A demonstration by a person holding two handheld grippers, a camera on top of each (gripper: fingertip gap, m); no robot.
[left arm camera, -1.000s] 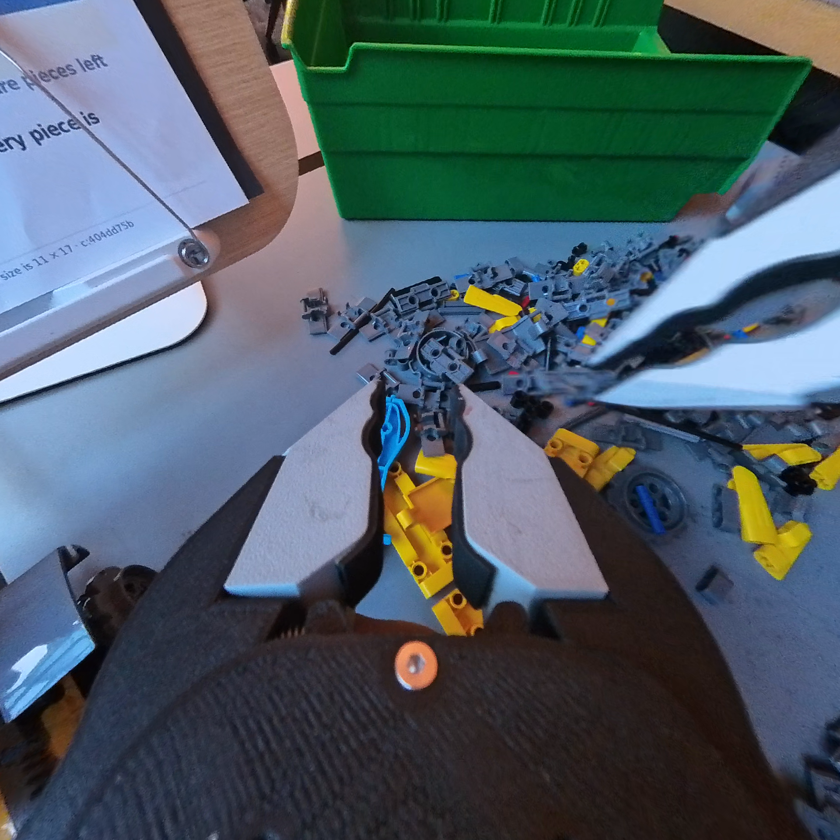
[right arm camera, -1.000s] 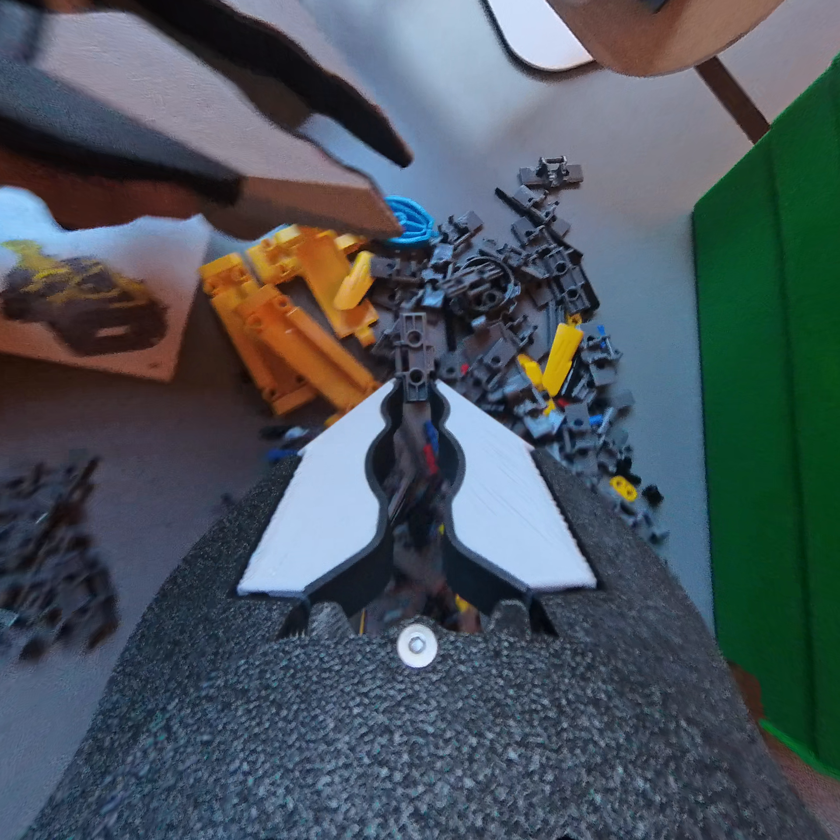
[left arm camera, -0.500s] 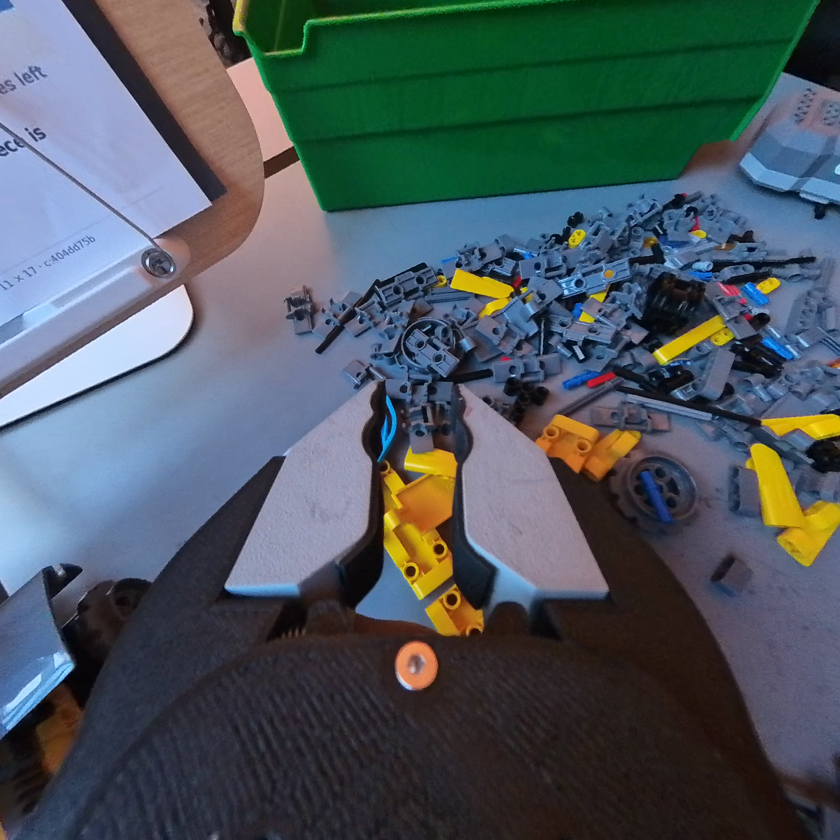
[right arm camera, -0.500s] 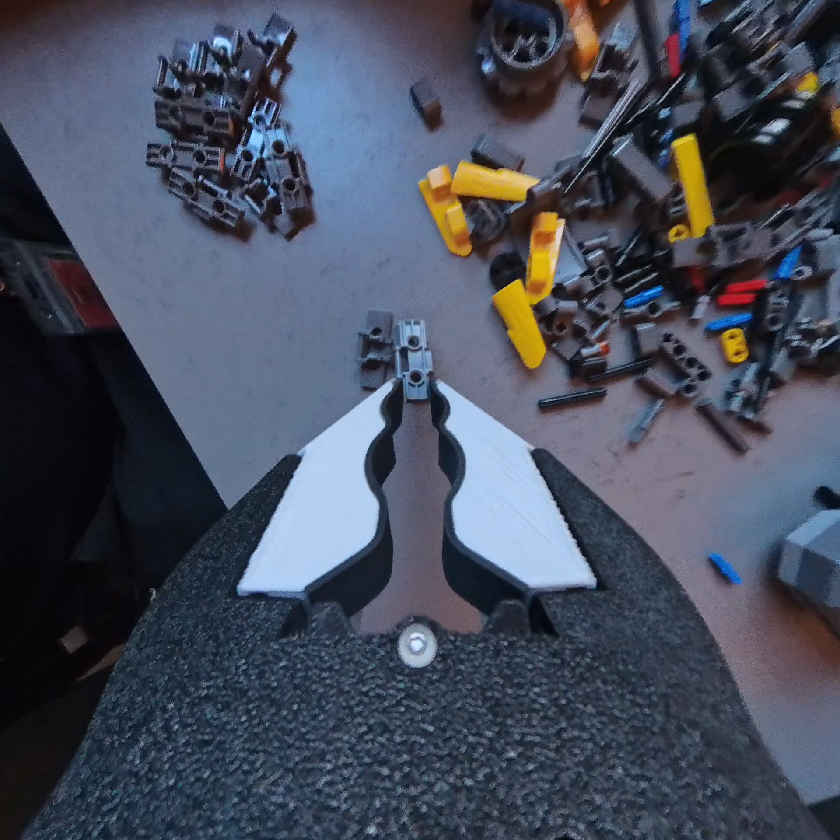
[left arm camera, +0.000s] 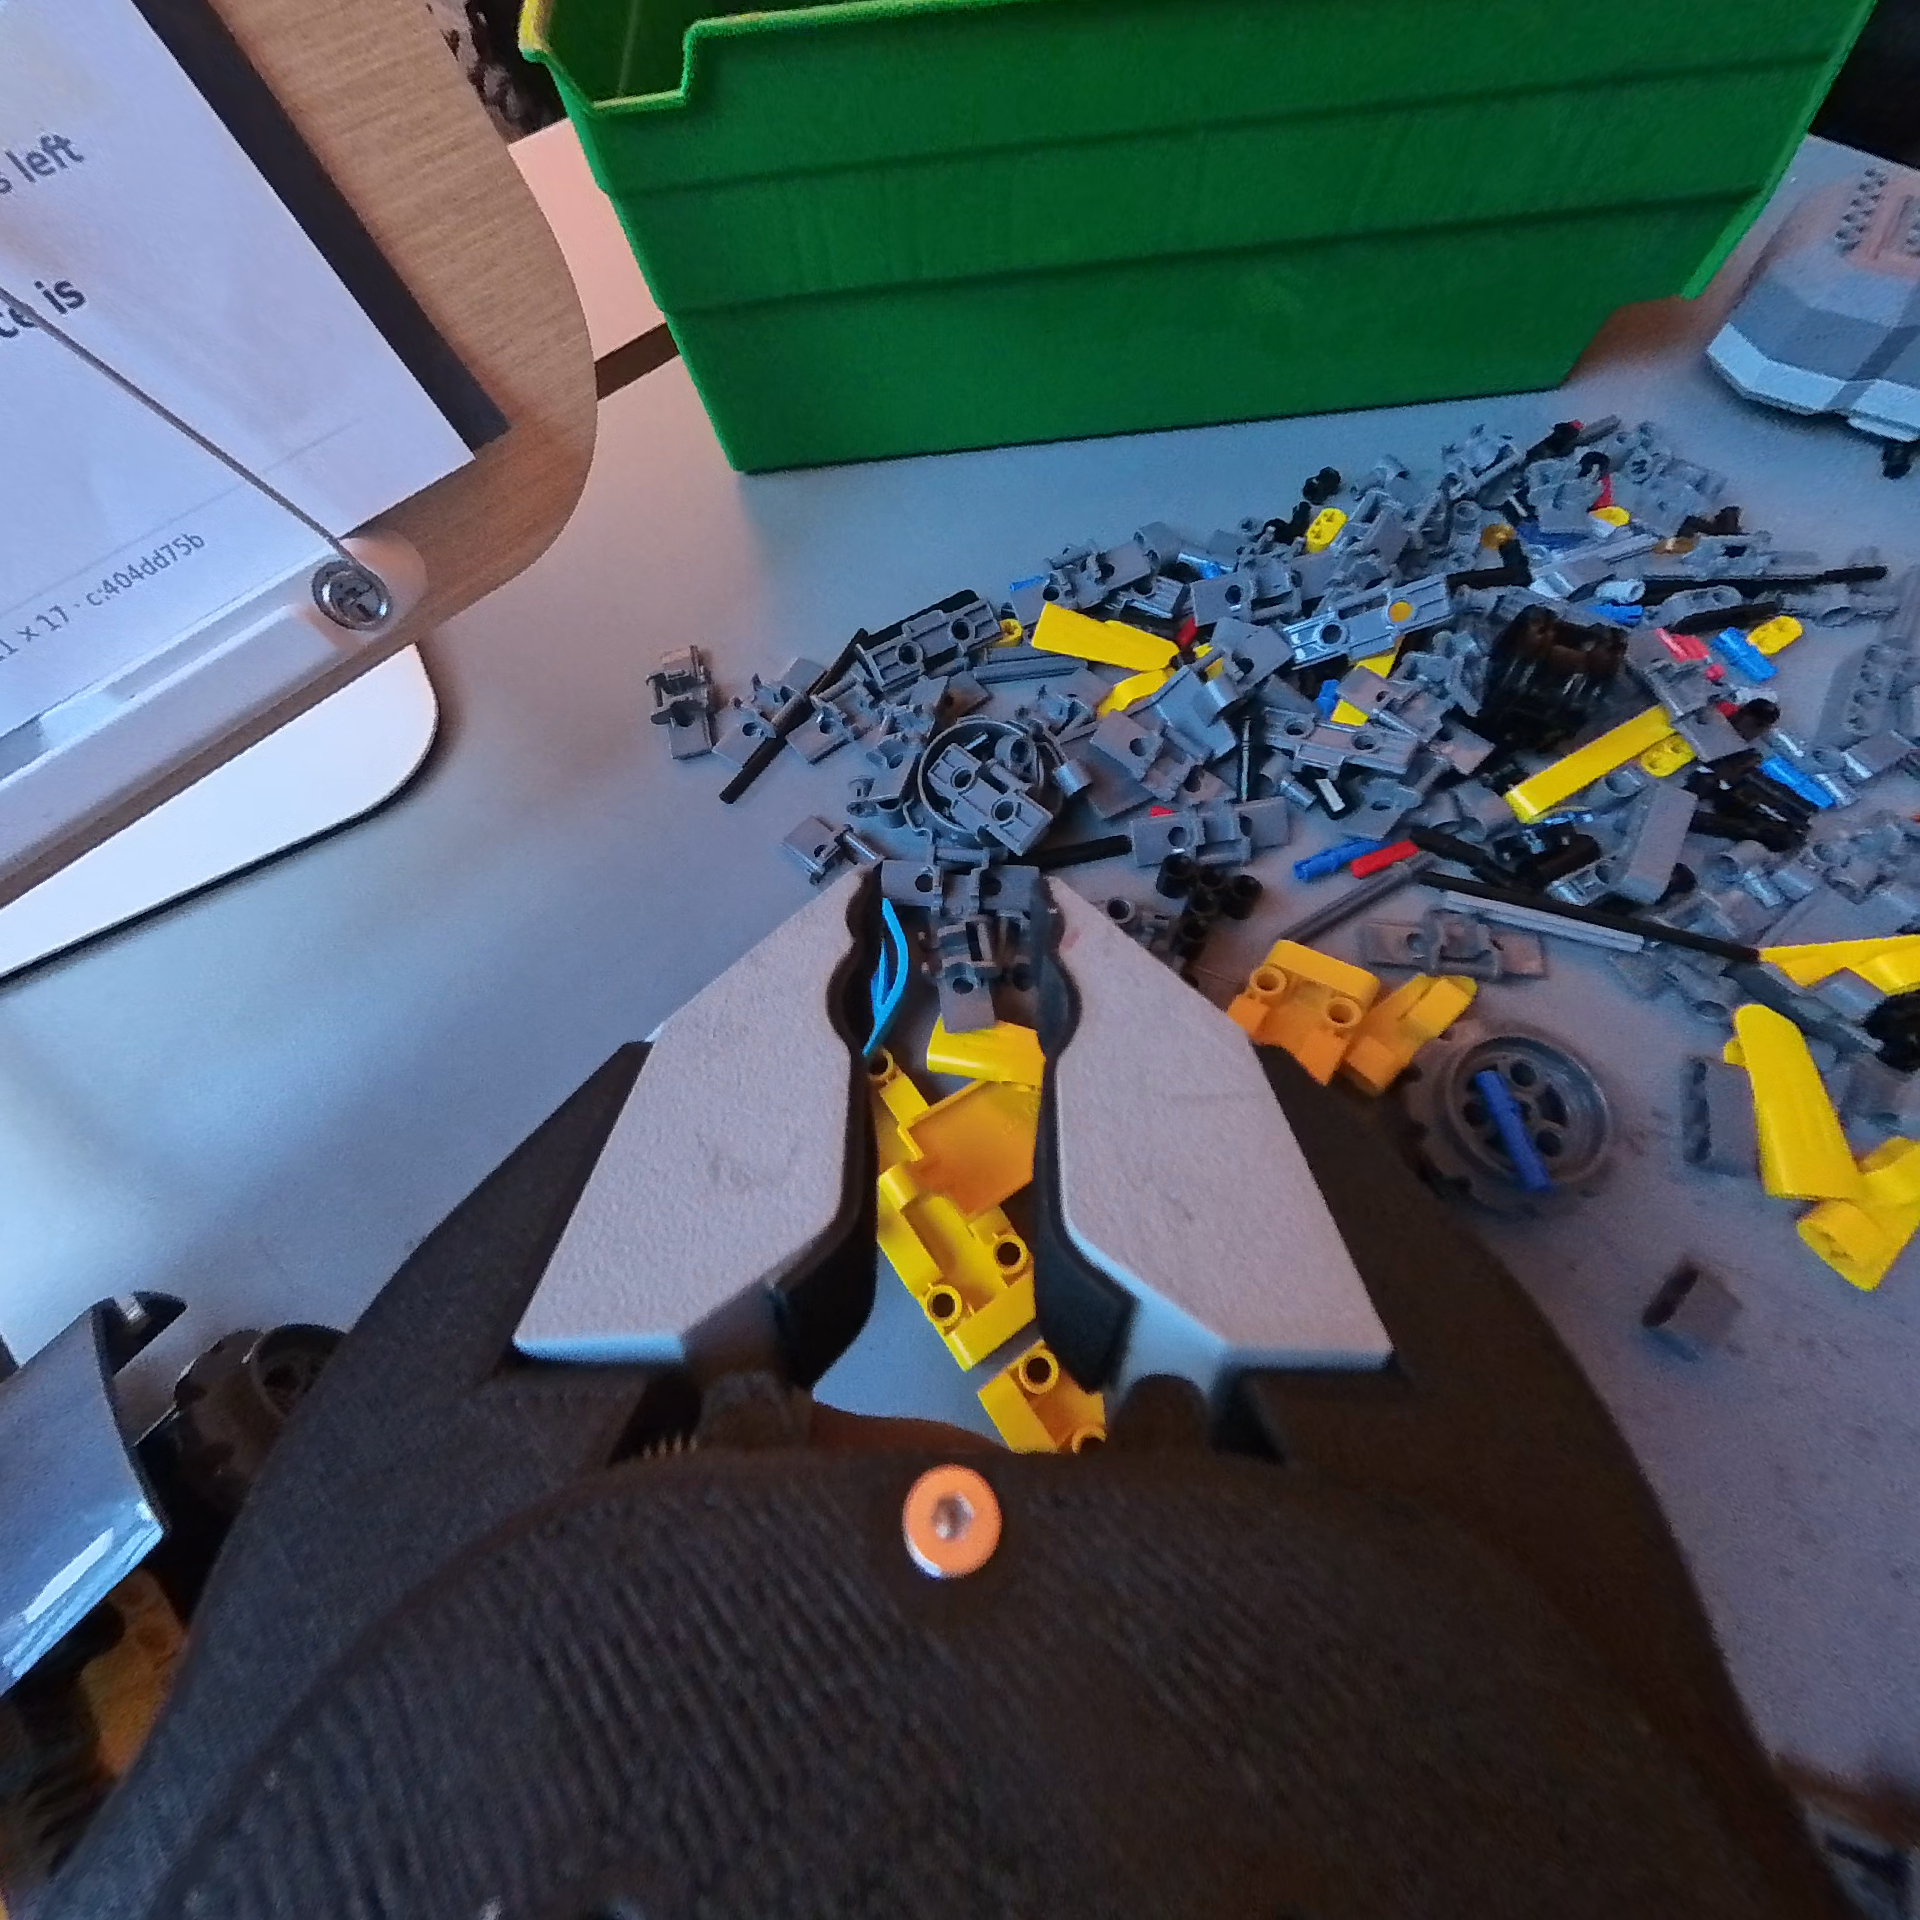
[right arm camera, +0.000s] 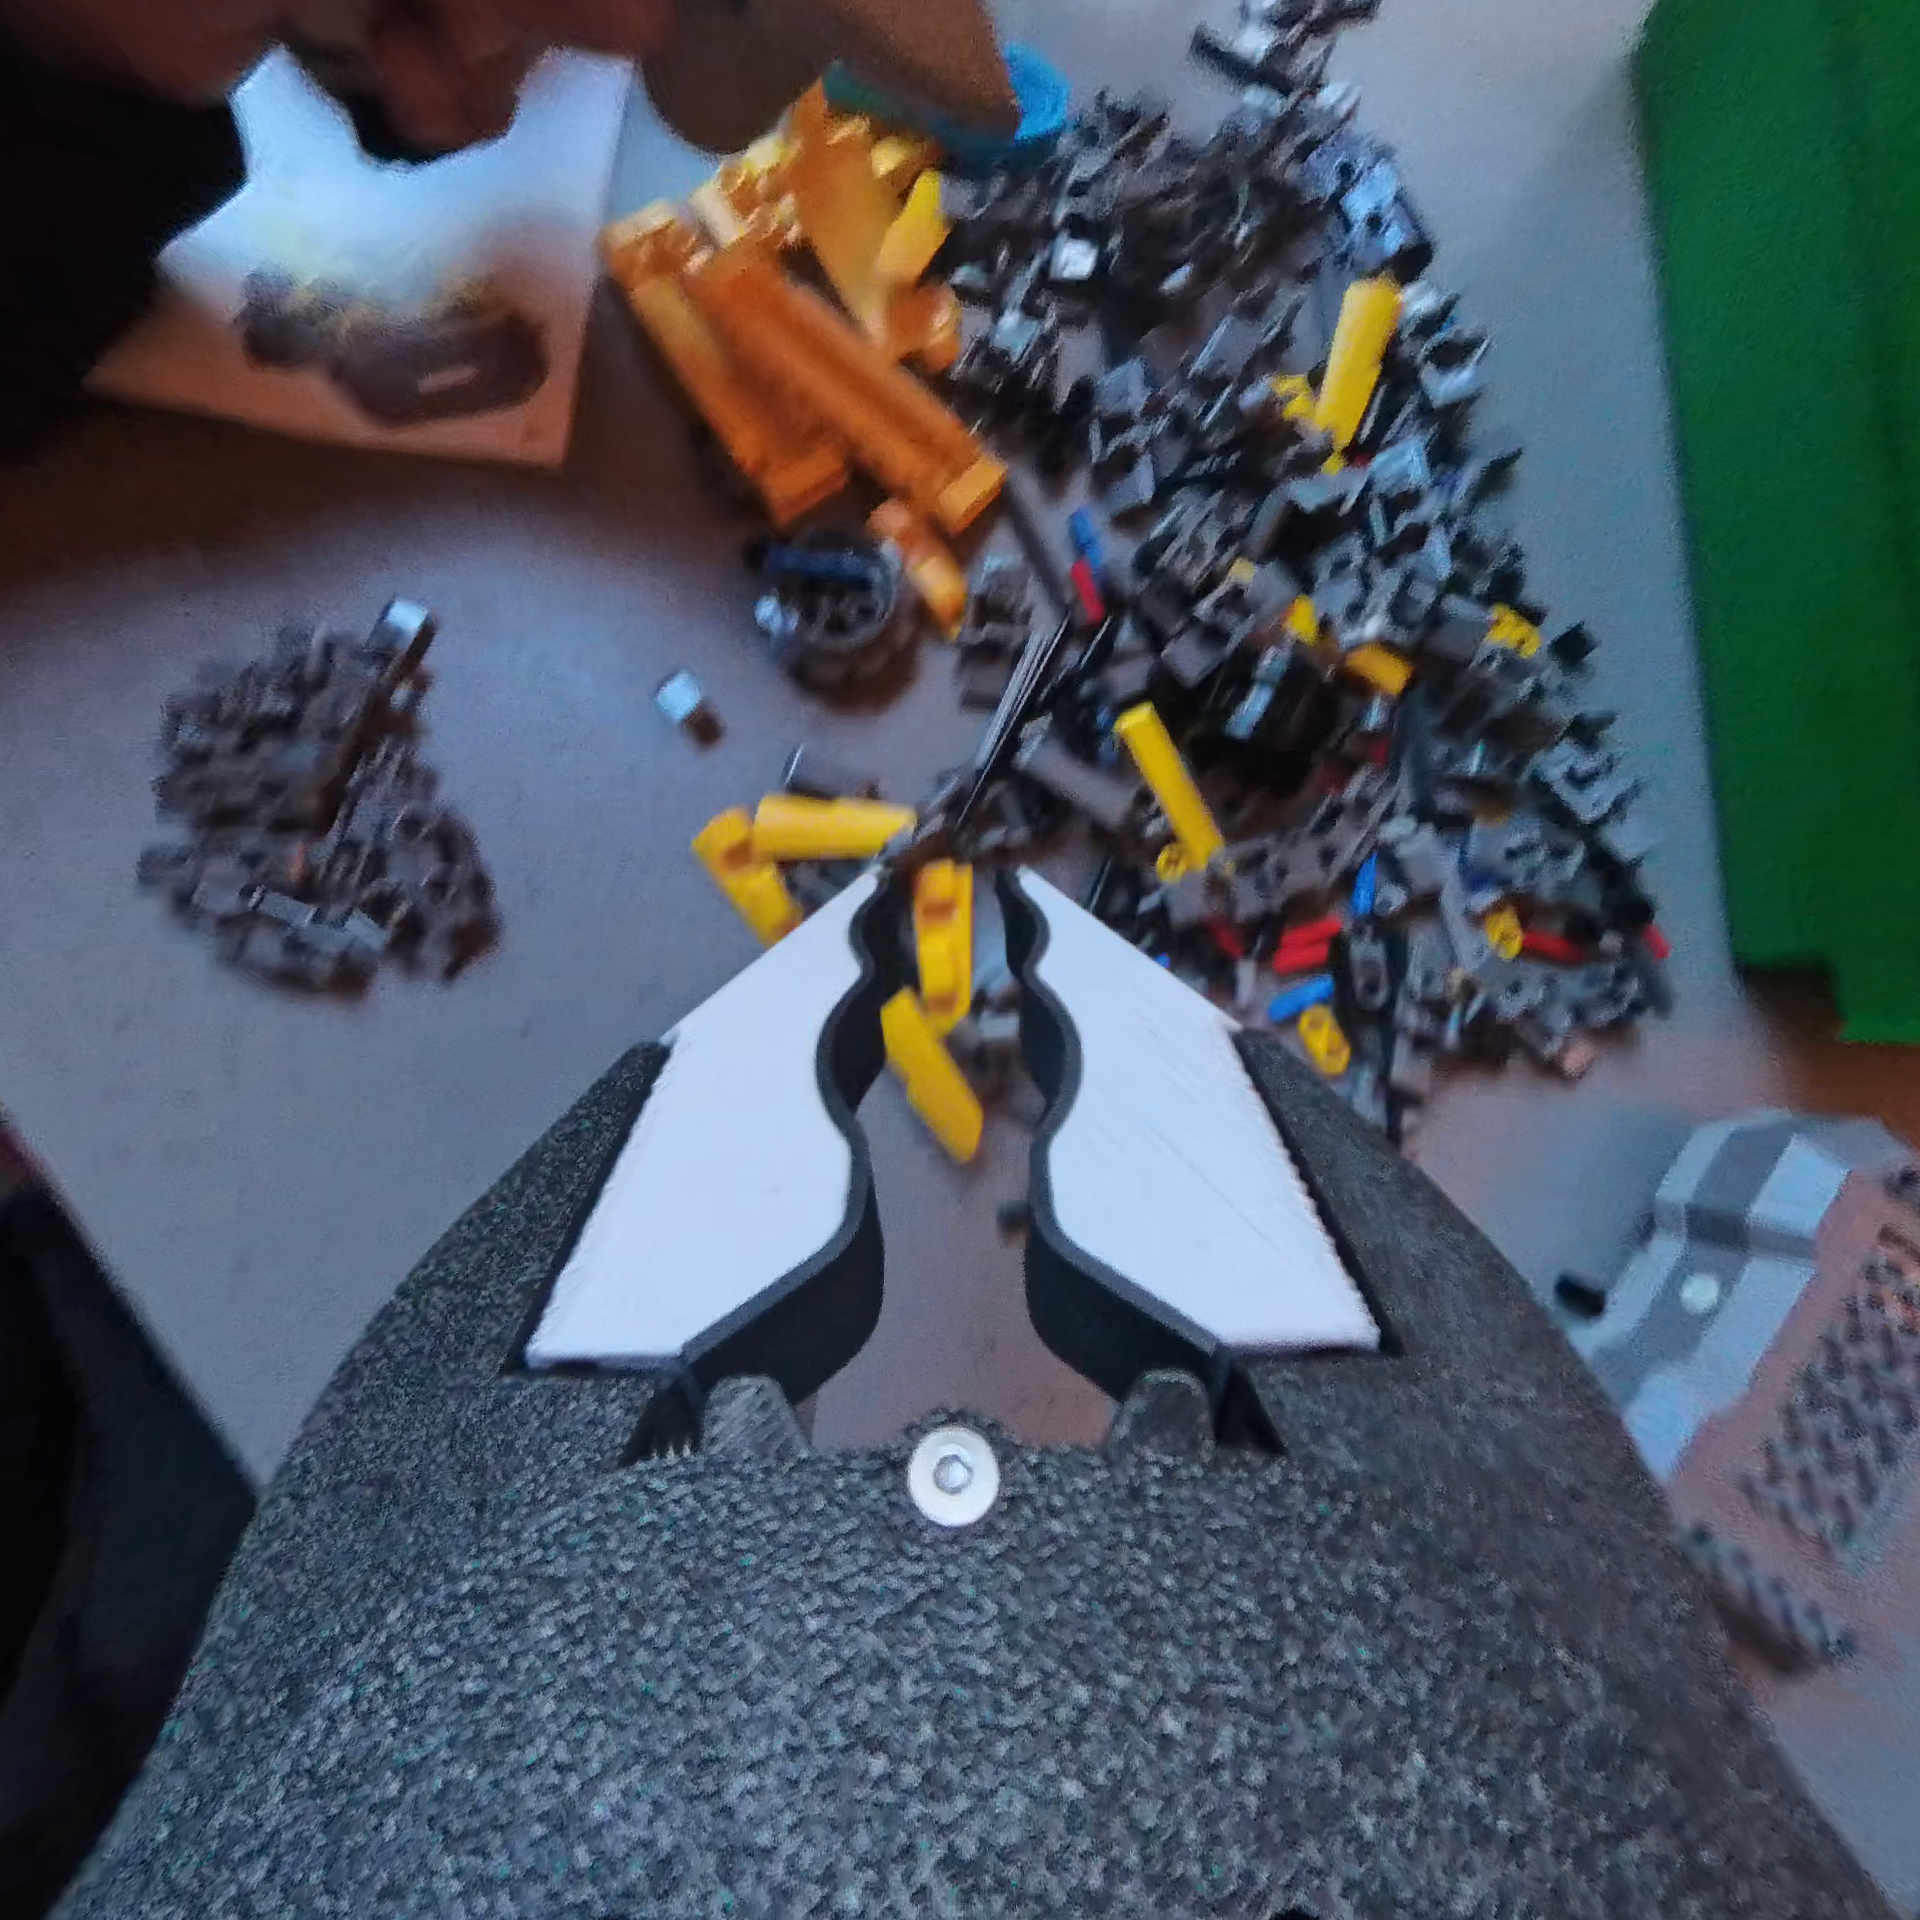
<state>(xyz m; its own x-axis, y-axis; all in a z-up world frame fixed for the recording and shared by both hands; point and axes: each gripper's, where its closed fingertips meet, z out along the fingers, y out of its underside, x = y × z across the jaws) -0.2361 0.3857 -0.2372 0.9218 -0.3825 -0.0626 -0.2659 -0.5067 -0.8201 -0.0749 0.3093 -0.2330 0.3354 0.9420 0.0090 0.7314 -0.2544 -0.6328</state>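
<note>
A big loose pile of small grey, black and yellow building pieces (left arm camera: 1299,727) lies on the grey table (left arm camera: 416,1039). My left gripper (left arm camera: 951,883) is open and empty, low over the pile's near edge. Small grey pieces (left arm camera: 966,935), a thin blue band (left arm camera: 888,977) and yellow beams (left arm camera: 966,1226) show between its fingers. My right gripper (right arm camera: 945,881) is open and empty, above yellow curved pieces (right arm camera: 935,997) at the side of the same pile (right arm camera: 1299,623). That view is motion-blurred. The left gripper's finger (right arm camera: 810,62) shows blurred at its top.
A green bin (left arm camera: 1143,260) stands behind the pile and also shows in the right wrist view (right arm camera: 1797,520). A paper stand (left arm camera: 208,364) is at the left. A small separate grey heap (right arm camera: 312,821), a booklet (right arm camera: 384,312), a wheel (left arm camera: 1507,1122) and a grey built part (right arm camera: 1766,1247) lie around. The left gripper's tips are roughly 20 cm from the right gripper's. About 9 cm separates my right fingertips from the wheel (left arm camera: 1507,1122). It is also in sight in the right wrist view (right arm camera: 823,572).
My right gripper took a grey piece from the big pile toward the table edge near the small heap, let it go, opened wider and swung back over the pile. My left gripper barely moved.
</note>
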